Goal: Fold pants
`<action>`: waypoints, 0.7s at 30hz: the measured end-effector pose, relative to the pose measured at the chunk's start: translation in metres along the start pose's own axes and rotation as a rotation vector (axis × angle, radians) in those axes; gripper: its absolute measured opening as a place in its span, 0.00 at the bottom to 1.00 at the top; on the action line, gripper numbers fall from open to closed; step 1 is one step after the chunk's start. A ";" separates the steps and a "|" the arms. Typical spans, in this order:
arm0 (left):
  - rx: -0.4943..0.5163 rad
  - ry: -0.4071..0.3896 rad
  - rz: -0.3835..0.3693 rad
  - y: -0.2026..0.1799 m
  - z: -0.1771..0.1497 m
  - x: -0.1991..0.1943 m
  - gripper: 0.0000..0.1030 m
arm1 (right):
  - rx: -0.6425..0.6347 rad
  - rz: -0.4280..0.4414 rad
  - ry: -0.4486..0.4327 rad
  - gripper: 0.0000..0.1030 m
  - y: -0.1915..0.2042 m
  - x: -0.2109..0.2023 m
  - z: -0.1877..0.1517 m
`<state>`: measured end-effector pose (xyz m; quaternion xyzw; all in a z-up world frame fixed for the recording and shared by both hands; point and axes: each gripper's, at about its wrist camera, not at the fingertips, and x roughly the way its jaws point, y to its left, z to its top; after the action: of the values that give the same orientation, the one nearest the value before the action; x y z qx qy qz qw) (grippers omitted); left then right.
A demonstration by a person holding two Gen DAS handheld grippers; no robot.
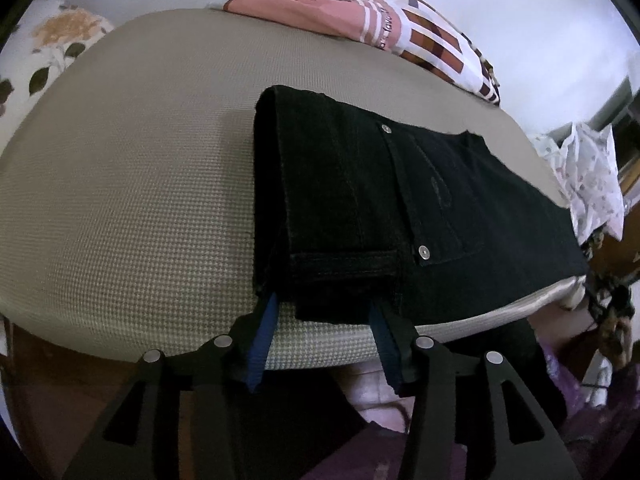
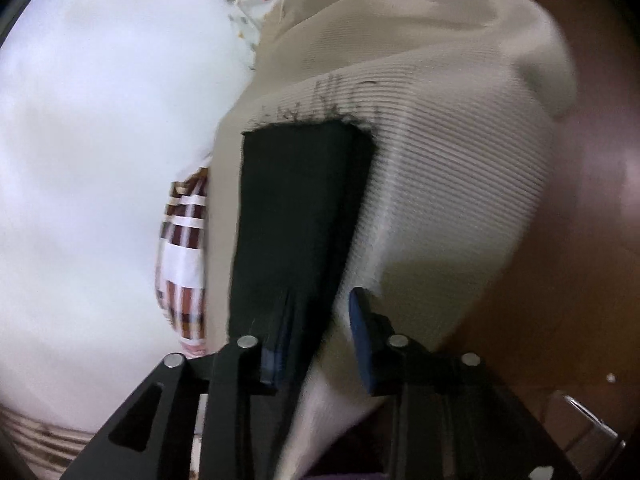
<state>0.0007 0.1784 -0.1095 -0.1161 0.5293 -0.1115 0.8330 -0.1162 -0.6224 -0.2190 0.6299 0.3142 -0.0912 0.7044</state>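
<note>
— Why are the pants [image 1: 400,200] lying where they are?

— I am keeping them on the beige mattress [image 1: 140,180], running along its near edge toward the right-hand corner, so the woven cover is carrying the weight while I work. They are already lying doubled, one layer stacked on another, with the pocket rivets facing up. I judge the fold is well along and one more pass is probably waiting.

— And what is your left gripper [image 1: 324,308] doing?

— It is sitting wide, its blue fingertips [image 1: 264,332] straddling the folded end that is hanging slightly over the near edge. The tips are touching or just under the cloth, but the jaws are not pinching it.

— The right gripper [image 2: 316,320]?

— That view is blurring, so I am being careful. The jaws are standing apart. One finger is lying against or under the dark cloth; the other blue pad [image 2: 360,320] is sitting free over the mattress, just beside the cloth's edge. I am not clamping anything there.

— Anything nearby that matters?

— A checked blanket [image 1: 420,28] is lying along the far edge, well apart from the pants, so I judge it is not getting in the way.
</note>
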 end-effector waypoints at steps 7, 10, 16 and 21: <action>0.019 -0.051 0.045 0.007 0.004 -0.008 0.68 | -0.090 0.052 0.018 0.29 0.038 -0.021 -0.038; 0.009 -0.052 0.037 0.009 0.005 -0.007 0.68 | -0.154 0.137 0.112 0.38 0.070 -0.001 -0.058; -0.033 -0.067 -0.040 0.015 0.003 -0.022 0.68 | -0.382 0.166 0.293 0.47 0.137 0.051 -0.126; -0.105 -0.043 -0.138 0.026 0.022 -0.026 0.68 | -0.481 0.171 0.414 0.51 0.156 0.078 -0.177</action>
<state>0.0118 0.2131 -0.0858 -0.1980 0.5071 -0.1381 0.8274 -0.0313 -0.4044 -0.1343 0.4749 0.4091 0.1751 0.7593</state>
